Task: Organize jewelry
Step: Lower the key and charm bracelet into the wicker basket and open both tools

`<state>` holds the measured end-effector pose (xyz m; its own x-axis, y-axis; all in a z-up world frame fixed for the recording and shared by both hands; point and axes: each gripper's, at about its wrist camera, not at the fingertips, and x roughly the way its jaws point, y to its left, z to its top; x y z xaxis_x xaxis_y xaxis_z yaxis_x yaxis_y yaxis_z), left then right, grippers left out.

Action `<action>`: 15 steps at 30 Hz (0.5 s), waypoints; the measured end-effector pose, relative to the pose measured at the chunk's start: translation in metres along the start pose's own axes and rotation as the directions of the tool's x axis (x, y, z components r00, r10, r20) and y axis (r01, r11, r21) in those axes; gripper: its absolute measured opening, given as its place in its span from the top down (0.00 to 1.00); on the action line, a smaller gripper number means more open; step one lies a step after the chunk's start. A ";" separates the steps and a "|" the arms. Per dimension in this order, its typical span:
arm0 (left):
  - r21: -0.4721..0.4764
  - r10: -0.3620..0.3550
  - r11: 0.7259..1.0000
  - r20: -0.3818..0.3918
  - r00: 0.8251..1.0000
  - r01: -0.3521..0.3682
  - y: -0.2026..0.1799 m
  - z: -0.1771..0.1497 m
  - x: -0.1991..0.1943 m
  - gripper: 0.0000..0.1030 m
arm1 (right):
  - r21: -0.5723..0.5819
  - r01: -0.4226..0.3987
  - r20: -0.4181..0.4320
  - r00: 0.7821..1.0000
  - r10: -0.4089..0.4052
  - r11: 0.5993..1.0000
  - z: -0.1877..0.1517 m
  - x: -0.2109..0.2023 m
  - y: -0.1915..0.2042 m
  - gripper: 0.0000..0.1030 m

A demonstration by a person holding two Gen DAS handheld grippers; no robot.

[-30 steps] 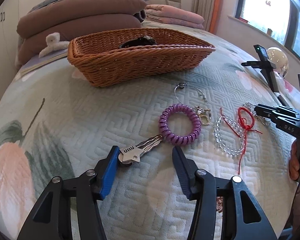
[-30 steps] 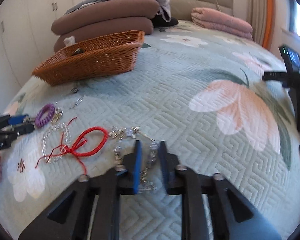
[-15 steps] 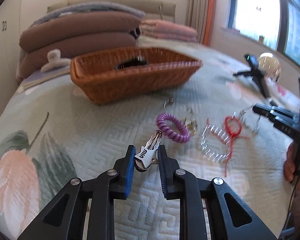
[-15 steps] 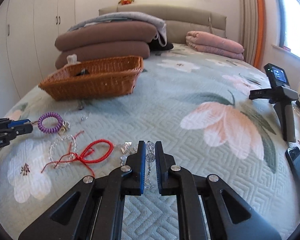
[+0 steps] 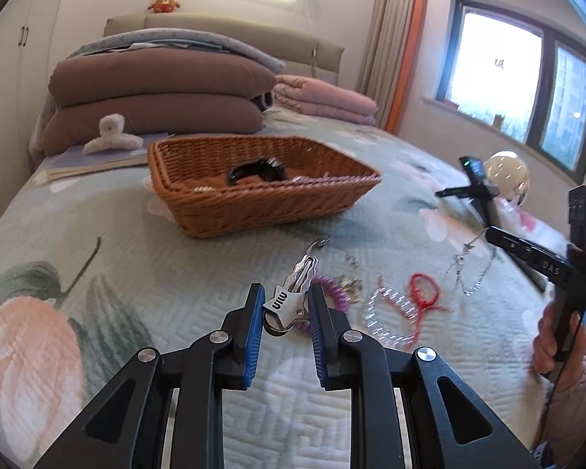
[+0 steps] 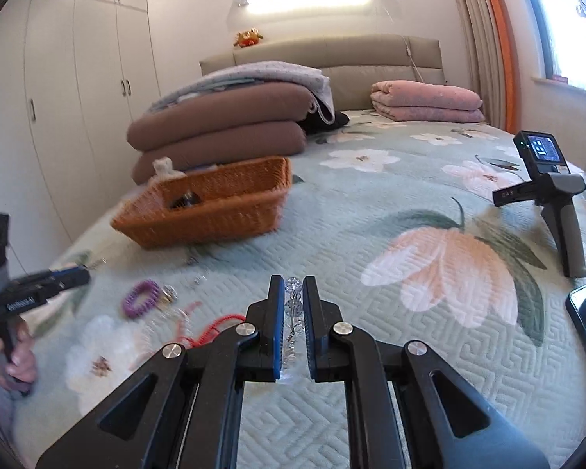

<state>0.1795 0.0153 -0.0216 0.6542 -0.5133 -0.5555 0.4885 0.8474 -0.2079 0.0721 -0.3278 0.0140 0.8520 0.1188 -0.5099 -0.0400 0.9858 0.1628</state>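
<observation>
Left gripper [image 5: 284,305]: jaws had just been closing and now clamped the silver key [image 5: 289,301] by its head, lifted clear of the bedspread.
Purple coil ring [image 5: 332,293]: attached to the key, trailing behind the right jaw; its low end looked to brush the bedspread, though blur made that unsure.
Right gripper [image 6: 293,299]: jaws narrow, pinched on a crystal bead chain [image 6: 293,305] that hung down between them.
Wicker basket [image 5: 261,191]: well apart from both grippers, up the bed; a black bangle [image 5: 256,170] already lay inside.
Left on the bedspread [image 5: 136,273]: a clear bead bracelet [image 5: 386,312] touching a red cord bracelet [image 5: 424,291], and a small silver clasp [image 5: 318,244] nearer the basket.
Risk, key: only its head was gripped, so the coil's swinging weight could twist it out of the jaws.
Risk, coil: dragging low, it might snag the gold charm [image 5: 349,285] beside it.
Risk, chain: round beads could slip through the narrow pinch; the dangling tail might catch the basket rim.
</observation>
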 end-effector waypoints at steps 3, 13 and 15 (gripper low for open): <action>0.009 0.006 1.000 0.004 1.000 -0.006 -0.004 0.004 -0.001 0.78 | -0.007 -0.019 0.021 1.000 0.019 1.000 0.014 -0.009 0.002 0.88; -0.009 0.029 1.000 0.149 0.988 -0.028 -0.011 0.084 0.001 0.78 | -0.071 -0.061 0.096 0.993 0.067 0.996 0.085 0.011 0.031 0.88; -0.061 0.037 0.998 0.187 0.982 -0.026 -0.004 0.100 0.008 0.78 | -0.072 -0.076 0.109 0.991 0.084 0.994 0.100 0.027 0.041 0.88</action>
<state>0.2407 -0.0061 0.0556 0.7682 -0.4980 -0.4022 0.4353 0.8671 -0.2422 0.1457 -0.2957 0.0915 0.8974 0.1872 -0.3995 -0.1421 0.9799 0.1398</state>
